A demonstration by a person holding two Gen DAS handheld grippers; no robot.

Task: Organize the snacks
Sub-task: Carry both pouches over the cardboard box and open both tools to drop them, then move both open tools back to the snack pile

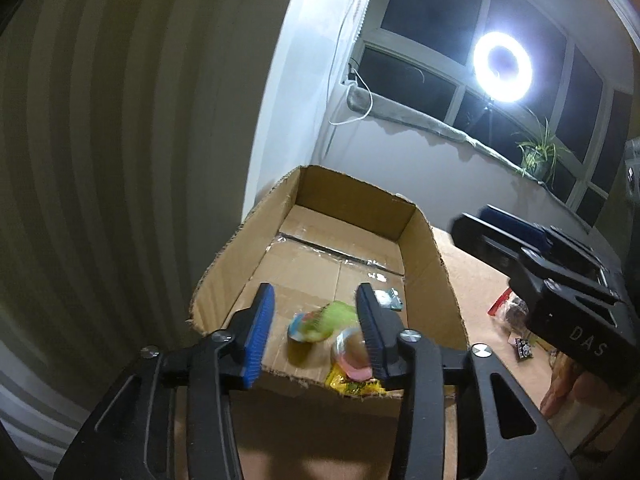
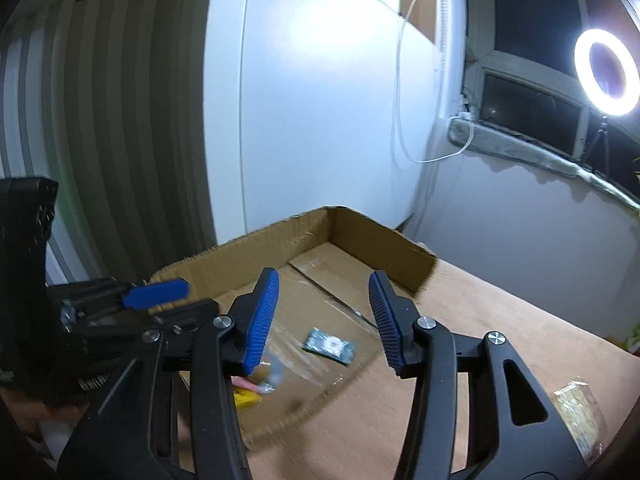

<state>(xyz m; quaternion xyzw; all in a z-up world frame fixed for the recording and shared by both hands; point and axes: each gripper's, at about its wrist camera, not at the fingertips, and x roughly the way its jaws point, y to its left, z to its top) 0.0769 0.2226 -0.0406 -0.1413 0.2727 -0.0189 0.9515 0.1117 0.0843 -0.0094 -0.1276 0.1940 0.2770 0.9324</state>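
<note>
— Blue pads on your left tongs (image 1: pixel 316 330) stand apart over the cardboard box (image 1: pixel 248 248); a green snack (image 1: pixel 320 322), blurred, sits loose between them.

— And your right tongs (image 2: pixel 324 320)?

— Apart too, gripping nothing. A green packet (image 2: pixel 329 346) lies on the box floor just beyond them; a wrapped snack (image 2: pixel 576 404) sits on the table at their right.

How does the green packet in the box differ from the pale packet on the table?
Place: the green packet lies on the floor of the box; the pale packet lies outside it, on the table.
Colour: the green packet is dark with a light patch; the pale packet is yellowish, in what looks like clear wrap.
Shared: both lie flat, untouched.
</note>
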